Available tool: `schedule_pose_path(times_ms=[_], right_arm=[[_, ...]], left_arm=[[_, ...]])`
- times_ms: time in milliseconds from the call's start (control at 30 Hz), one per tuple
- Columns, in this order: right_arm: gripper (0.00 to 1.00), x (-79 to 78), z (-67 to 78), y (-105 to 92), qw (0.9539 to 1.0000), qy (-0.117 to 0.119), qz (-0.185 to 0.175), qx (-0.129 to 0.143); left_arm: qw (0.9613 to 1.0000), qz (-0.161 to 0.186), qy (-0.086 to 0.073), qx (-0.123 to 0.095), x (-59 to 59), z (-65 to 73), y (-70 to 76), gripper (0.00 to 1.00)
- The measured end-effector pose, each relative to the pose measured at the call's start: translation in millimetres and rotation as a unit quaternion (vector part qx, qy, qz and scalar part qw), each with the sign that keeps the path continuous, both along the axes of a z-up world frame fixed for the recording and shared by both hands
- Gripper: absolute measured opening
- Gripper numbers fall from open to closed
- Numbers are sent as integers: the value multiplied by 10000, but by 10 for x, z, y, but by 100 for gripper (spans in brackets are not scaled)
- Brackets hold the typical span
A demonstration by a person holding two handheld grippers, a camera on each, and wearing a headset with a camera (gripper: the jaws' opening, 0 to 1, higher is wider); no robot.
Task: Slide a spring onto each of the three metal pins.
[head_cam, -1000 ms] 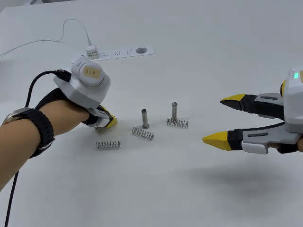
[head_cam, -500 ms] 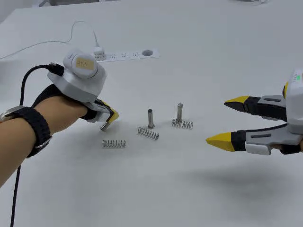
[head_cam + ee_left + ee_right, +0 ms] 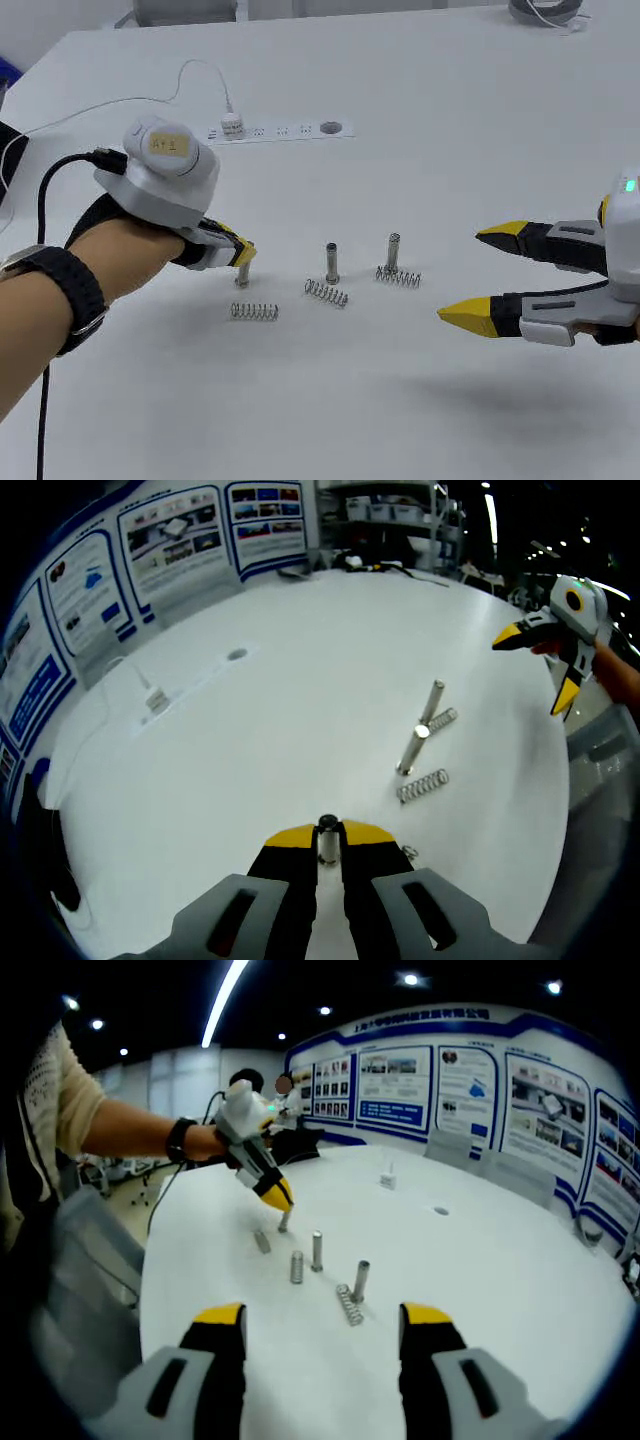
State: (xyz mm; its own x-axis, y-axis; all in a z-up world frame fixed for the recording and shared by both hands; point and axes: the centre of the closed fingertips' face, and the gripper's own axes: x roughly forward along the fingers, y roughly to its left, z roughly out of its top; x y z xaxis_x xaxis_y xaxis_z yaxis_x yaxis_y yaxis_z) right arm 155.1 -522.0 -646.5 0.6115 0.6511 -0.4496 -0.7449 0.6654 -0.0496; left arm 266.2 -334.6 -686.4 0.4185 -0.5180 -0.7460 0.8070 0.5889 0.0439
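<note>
Gripping 1 metal pin [image 3: 242, 277] upright, left gripper [image 3: 243, 260] is clenching it at the tips, near spring [image 3: 255, 312] lying just beside. Right gripper [image 3: 472, 274] is hovering released, holding nothing, well apart. Middle pin [image 3: 332, 263] and far pin [image 3: 393, 253] are standing free, middle spring [image 3: 326, 293] and far spring [image 3: 399, 277] lying at their bases. Handling: keeping the held pin vertical, pinching a spring mid-coil, aligning its bore over the pin top.

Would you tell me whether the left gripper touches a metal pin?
Touching: the left gripper view shows the left gripper clamping the metal pin between its jaws.
</note>
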Motion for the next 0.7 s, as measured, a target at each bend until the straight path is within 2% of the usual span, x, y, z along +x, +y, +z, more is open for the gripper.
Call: schedule_pose_path(times_ms=[200, 333, 533, 700], right_arm=[[63, 1, 6, 11, 10000, 0, 20, 4], [63, -8, 3, 23, 10000, 7, 44, -7], [63, -19, -7, 37, 10000, 36, 62, -41], [63, -21, -7, 42, 9999, 49, 66, -78]], left_arm=[[9995, 222, 63, -221, -19, 6, 49, 7], [9991, 291, 55, -302, -31, -1, 52, 7], [9976, 412, 54, -554, -28, -7, 44, 7], [9974, 371, -72, -609, -33, -14, 35, 7]])
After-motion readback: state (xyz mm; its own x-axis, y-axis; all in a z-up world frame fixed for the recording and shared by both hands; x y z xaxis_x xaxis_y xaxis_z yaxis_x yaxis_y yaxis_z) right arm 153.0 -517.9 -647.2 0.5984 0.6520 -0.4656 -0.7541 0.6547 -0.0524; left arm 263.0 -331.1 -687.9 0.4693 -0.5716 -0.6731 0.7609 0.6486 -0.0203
